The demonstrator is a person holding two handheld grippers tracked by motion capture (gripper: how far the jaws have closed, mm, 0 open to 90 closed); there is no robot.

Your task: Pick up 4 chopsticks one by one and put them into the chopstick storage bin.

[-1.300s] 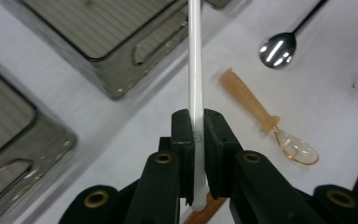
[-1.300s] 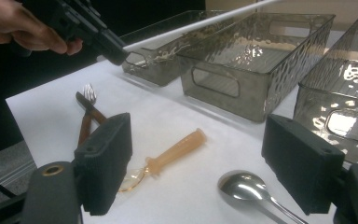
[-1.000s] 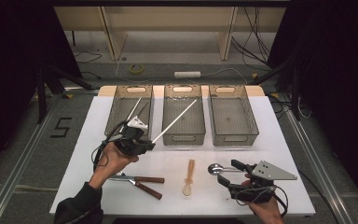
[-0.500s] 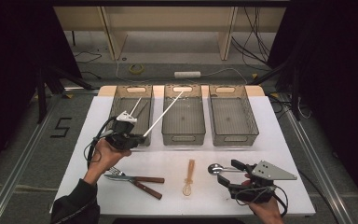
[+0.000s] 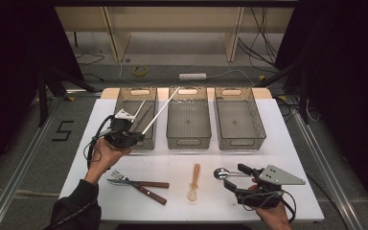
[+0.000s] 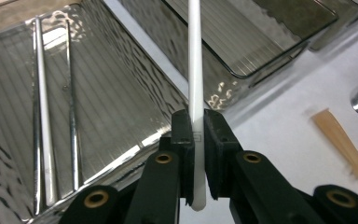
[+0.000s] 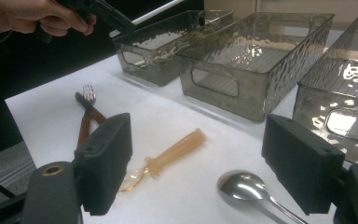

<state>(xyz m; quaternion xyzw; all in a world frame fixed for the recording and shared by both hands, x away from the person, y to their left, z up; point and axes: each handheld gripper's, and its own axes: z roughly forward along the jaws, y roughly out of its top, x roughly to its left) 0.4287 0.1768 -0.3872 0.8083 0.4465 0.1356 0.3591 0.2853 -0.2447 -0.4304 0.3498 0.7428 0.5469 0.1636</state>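
My left gripper (image 5: 135, 137) is shut on a white chopstick (image 5: 160, 110) and hovers at the front edge of the left bin (image 5: 120, 106). In the left gripper view the pads pinch the chopstick (image 6: 195, 70) near its lower end. Its long end slants up over the wall between the left and middle bins. A second white chopstick (image 6: 44, 126) lies inside the left bin. My right gripper (image 5: 234, 176) rests open at the front right, with a metal spoon (image 7: 242, 186) on the table between its jaws, untouched.
Three translucent grey bins stand in a row at the back: left, middle (image 5: 188, 139) and right (image 5: 242, 141). An amber plastic spoon (image 5: 195, 181) lies at front centre. A fork (image 5: 117, 175) and a wooden-handled knife (image 5: 146, 191) lie crossed at front left.
My left gripper has carried the chopstick leftward and a little away, toward the left bin, and its far tip has swung left. The right gripper has stayed put.
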